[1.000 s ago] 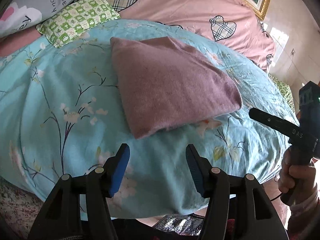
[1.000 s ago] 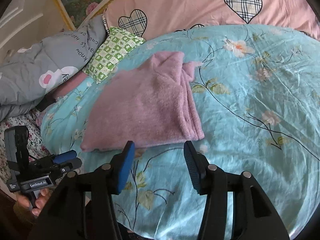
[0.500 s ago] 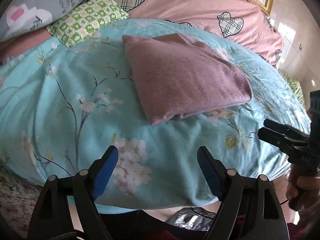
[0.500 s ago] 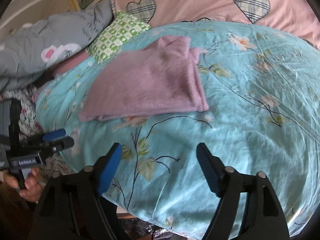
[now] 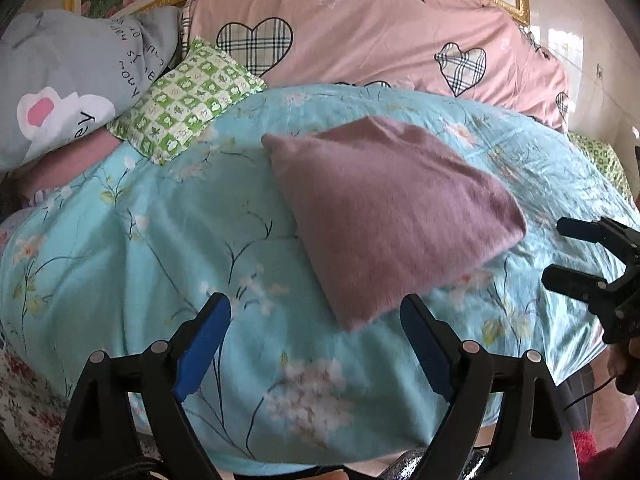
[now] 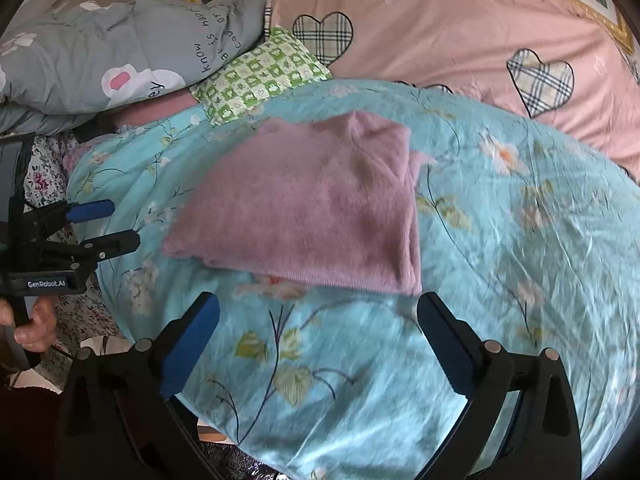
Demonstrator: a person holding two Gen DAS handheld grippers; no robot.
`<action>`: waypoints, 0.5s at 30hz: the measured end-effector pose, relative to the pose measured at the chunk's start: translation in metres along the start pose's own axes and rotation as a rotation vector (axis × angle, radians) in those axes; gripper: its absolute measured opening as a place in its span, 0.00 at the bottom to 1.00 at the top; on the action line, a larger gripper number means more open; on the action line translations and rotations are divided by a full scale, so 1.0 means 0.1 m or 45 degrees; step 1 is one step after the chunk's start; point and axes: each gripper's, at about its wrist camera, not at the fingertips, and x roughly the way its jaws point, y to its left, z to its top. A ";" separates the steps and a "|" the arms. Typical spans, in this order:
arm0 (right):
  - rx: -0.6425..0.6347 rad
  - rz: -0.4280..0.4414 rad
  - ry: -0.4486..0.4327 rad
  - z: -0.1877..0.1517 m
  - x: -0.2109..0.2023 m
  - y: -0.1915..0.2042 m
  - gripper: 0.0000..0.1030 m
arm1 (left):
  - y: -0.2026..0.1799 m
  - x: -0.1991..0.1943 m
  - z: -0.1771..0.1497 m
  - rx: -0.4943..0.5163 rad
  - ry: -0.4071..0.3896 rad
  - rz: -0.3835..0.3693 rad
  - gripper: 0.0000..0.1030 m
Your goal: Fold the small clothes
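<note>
A mauve knitted garment (image 5: 392, 208) lies folded into a flat wedge on the turquoise floral quilt (image 5: 140, 248); it also shows in the right wrist view (image 6: 316, 208). My left gripper (image 5: 316, 344) is open and empty, held back from the garment's near corner. My right gripper (image 6: 320, 340) is open and empty, held back from the garment's near edge. Each gripper shows in the other's view: the right one at the far right (image 5: 576, 252), the left one at the far left (image 6: 104, 228).
A green checked pillow (image 5: 188, 100), a grey printed quilt (image 5: 68, 80) and a pink heart-patterned quilt (image 5: 380, 40) lie at the head of the bed. The quilt's rounded edge drops off just in front of both grippers.
Both grippers have opened wider and pulled back and up from the folded garment. The garment has not moved.
</note>
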 end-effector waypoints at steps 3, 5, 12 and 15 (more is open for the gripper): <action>-0.022 0.000 -0.012 0.10 0.05 0.02 0.97 | -0.02 0.04 0.06 0.004 0.000 0.004 0.86; -0.021 0.010 -0.019 0.16 0.08 0.02 0.97 | -0.04 0.10 0.09 0.008 0.011 0.004 0.88; 0.067 0.061 0.001 0.26 0.25 -0.07 0.98 | -0.10 0.25 0.12 0.034 0.039 0.055 0.93; 0.091 0.072 0.019 0.26 0.31 -0.12 0.98 | -0.12 0.29 0.11 0.043 0.050 0.063 0.93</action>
